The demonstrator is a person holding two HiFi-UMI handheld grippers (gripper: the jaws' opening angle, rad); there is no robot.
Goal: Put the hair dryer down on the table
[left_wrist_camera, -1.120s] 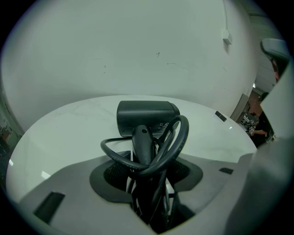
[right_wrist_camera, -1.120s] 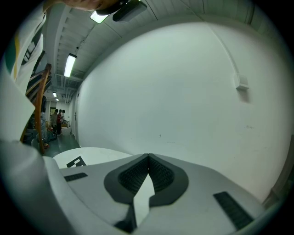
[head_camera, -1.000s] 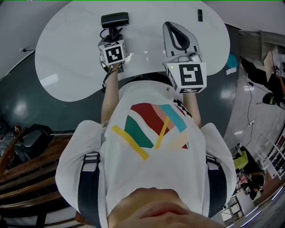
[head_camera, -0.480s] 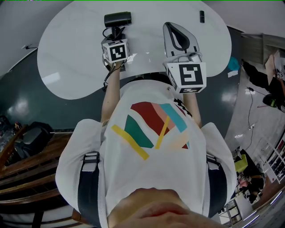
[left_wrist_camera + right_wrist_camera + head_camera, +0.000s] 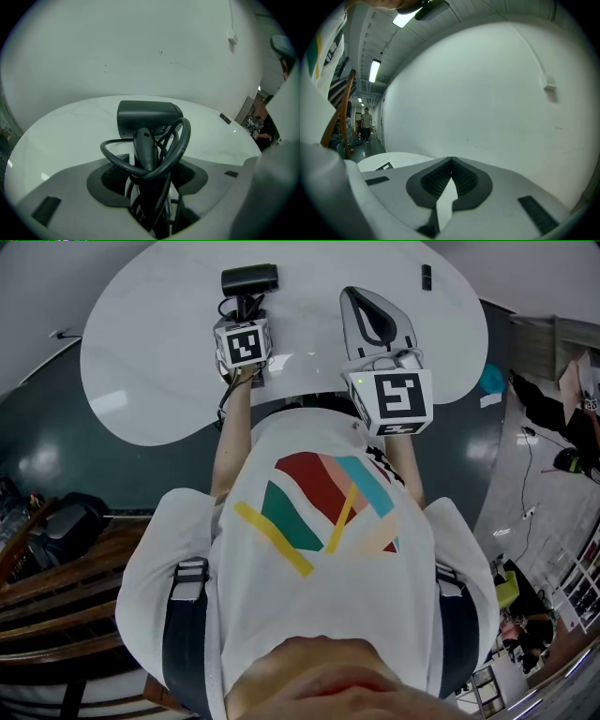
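A black hair dryer is over the far part of the white round table. My left gripper is shut on its handle. In the left gripper view the dryer's head points sideways beyond the jaws, the handle runs down between them, and its black cord loops around the handle. I cannot tell whether the dryer touches the table. My right gripper hovers over the table's near right part. Its jaws are shut with nothing between them, tips meeting in the right gripper view.
A small dark object lies at the table's far right edge, also in the left gripper view. A white wall stands behind the table. Wooden furniture is at the near left, and a person stands far down a corridor.
My left gripper with the hair dryer has drifted slightly right and farther over the table. The right gripper has stayed where it was.
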